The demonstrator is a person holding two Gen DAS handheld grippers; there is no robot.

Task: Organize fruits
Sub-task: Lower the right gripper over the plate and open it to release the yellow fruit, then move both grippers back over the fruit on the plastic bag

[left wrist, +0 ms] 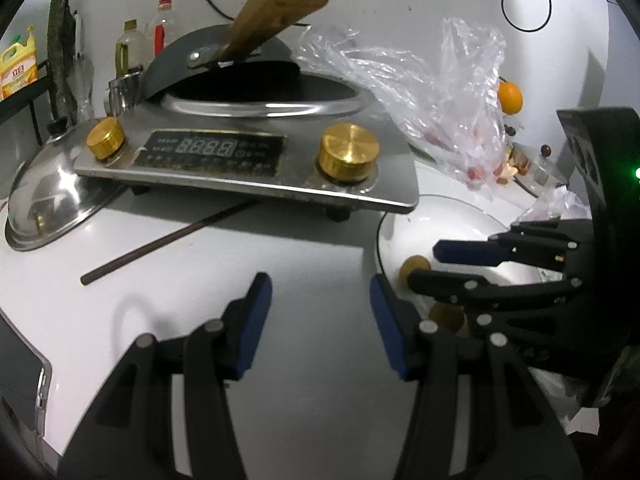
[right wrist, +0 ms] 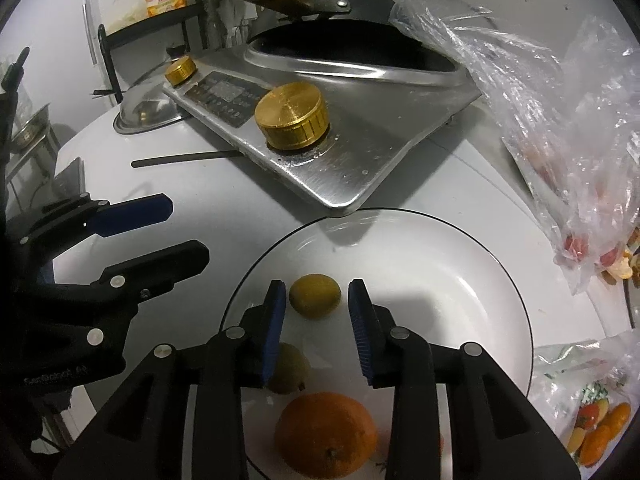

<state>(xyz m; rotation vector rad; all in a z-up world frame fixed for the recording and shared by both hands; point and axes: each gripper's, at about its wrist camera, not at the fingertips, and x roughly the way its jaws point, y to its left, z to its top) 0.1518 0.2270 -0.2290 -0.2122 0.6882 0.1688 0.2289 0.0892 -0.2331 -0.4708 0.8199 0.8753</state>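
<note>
A white plate (right wrist: 460, 256) lies on the white table and holds a small yellow-green fruit (right wrist: 315, 295), a second greenish fruit (right wrist: 290, 368) and an orange (right wrist: 326, 434). My right gripper (right wrist: 318, 322) is open and empty, hovering over the plate with the small fruit just beyond its fingertips. My left gripper (left wrist: 320, 320) is open and empty over bare table, left of the plate (left wrist: 404, 216). The right gripper (left wrist: 448, 266) shows in the left wrist view, the left gripper (right wrist: 176, 232) in the right wrist view. A clear plastic bag (right wrist: 560, 128) holds reddish fruit.
A steel induction cooker (left wrist: 248, 168) with gold knobs and a wok stands behind. A dark chopstick (left wrist: 168, 240) lies on the table. A steel lid (left wrist: 44, 200) sits left. Another orange (left wrist: 510, 98) is behind the bag (left wrist: 440, 92). Bottles stand at the back left.
</note>
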